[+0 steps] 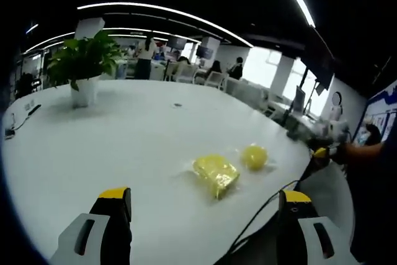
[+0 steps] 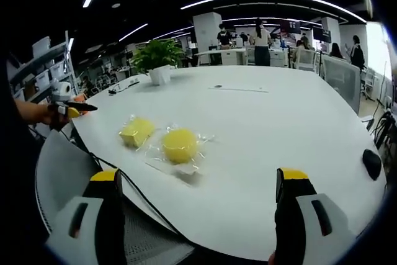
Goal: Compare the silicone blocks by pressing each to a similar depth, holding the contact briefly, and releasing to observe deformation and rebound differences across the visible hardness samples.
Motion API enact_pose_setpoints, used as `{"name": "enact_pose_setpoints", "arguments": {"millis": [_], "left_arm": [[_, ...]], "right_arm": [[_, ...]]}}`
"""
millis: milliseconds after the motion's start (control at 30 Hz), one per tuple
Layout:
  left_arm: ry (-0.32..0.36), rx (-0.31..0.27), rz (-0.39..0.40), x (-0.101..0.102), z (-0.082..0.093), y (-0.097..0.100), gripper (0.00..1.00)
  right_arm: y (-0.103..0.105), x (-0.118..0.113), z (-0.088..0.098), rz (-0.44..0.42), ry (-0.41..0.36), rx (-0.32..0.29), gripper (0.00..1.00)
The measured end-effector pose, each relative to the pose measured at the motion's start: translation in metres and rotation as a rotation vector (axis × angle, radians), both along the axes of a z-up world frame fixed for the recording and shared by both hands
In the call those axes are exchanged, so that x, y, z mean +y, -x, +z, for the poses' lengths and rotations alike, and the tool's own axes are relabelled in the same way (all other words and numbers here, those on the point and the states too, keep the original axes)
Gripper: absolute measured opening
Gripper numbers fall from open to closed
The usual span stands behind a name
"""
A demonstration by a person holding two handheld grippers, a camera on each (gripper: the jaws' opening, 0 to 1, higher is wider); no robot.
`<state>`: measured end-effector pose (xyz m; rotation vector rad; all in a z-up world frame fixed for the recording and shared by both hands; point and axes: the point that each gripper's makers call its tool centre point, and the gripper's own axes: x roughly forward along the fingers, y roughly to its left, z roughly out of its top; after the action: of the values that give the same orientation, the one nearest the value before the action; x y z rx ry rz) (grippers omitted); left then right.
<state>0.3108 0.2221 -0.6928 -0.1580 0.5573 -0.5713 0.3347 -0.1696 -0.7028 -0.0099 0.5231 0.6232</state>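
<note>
Two yellow silicone samples in clear wrap lie near the white table's (image 1: 124,147) edge. The squarish block (image 1: 216,174) (image 2: 136,131) lies beside the round one (image 1: 254,156) (image 2: 180,145). My left gripper (image 1: 205,208) is open, short of the squarish block, with nothing between its yellow-tipped fingers (image 1: 115,212). My right gripper (image 2: 200,187) is also open and empty, hovering at the table's (image 2: 279,128) edge in front of the round sample. Each gripper appears small in the other's view, hand-held: the right gripper (image 1: 322,152) and the left gripper (image 2: 74,110).
A potted plant (image 1: 84,66) (image 2: 158,59) stands far back on the table. A black mouse-like object (image 2: 372,163) lies at the right edge. A black cable (image 1: 260,212) (image 2: 133,190) hangs off the table edge over a mesh chair (image 2: 59,172). People sit at desks behind.
</note>
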Motion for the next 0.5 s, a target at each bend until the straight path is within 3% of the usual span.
{"name": "enact_pose_setpoints", "arguments": {"millis": [67, 500], "left_arm": [[-0.022, -0.010, -0.006, -0.001, -0.002, 0.000, 1.00], [0.012, -0.015, 0.057, 0.017, 0.002, -0.003, 1.00]], "right_arm": [[0.002, 0.002, 0.001, 0.003, 0.002, -0.001, 0.96], [0.002, -0.010, -0.002, -0.038, 0.000, 0.012, 0.96]]}}
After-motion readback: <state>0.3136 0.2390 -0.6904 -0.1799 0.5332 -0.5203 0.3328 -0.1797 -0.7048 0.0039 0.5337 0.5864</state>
